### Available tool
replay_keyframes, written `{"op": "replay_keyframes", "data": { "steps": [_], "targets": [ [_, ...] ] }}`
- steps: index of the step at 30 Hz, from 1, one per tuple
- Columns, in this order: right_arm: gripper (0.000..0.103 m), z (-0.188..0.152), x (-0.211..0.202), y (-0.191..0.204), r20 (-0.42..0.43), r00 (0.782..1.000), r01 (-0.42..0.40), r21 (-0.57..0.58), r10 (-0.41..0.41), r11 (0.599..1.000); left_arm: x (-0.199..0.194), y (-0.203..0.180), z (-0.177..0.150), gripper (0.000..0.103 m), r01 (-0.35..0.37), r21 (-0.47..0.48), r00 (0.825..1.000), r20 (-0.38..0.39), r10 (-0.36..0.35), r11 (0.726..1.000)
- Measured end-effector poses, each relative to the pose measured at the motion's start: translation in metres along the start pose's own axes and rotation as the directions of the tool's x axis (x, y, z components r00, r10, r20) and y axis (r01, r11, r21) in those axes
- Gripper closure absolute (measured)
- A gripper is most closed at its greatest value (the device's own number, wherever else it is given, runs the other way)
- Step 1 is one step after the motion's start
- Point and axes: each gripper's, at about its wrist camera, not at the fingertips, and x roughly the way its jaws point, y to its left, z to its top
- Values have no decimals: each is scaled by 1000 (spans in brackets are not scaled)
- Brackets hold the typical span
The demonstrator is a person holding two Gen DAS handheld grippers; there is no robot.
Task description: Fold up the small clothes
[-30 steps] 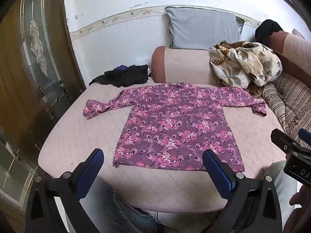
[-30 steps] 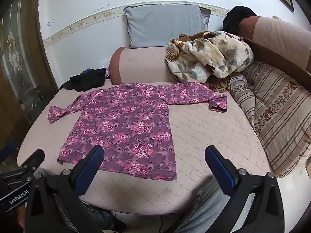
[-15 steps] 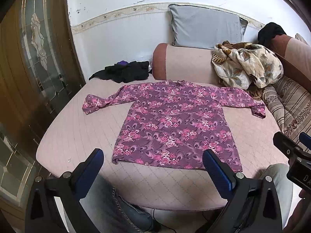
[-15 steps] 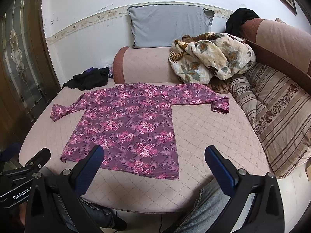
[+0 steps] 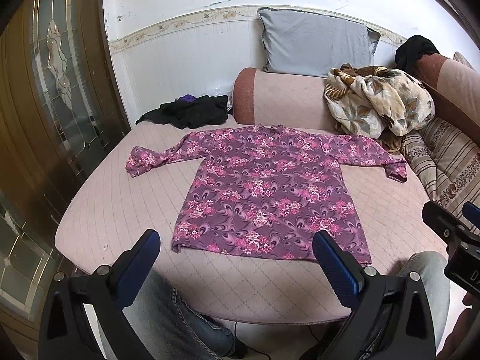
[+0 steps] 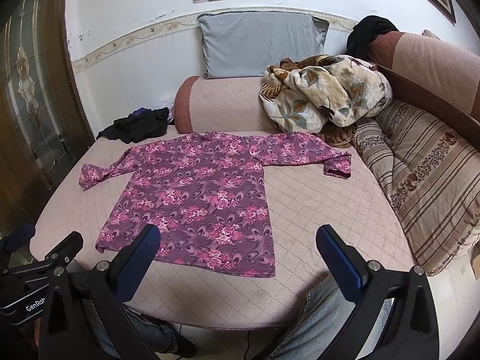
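The purple long-sleeved top with pink floral print [image 5: 267,192] lies flat on the quilted pink sofa seat [image 5: 114,210], sleeves spread — its hem just ahead of both tools. The left gripper [image 5: 235,259] and right gripper [image 6: 238,253] hover above the seat edge, jaws wide apart — holding nothing.

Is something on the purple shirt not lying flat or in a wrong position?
Mostly flat. The purple shirt has its left sleeve end bunched and folded over itself, and the right cuff is turned under. Both tongs hover open, touching nothing.
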Motion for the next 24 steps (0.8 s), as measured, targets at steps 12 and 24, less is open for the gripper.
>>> {"op": "replay_keyframes", "data": {
  "steps": [12, 24],
  "targets": [
    [1, 2, -8, -5, 10, 999, 32, 8, -32, 999, -3, -5, -1, 0, 8, 3, 1000, -6, -8, 1000],
    [6, 0, -1, -4, -9, 999, 51, 13, -51, 999, 6, -5, 7, 0, 58, 11, 998, -34, -57, 998]
  ]
}}
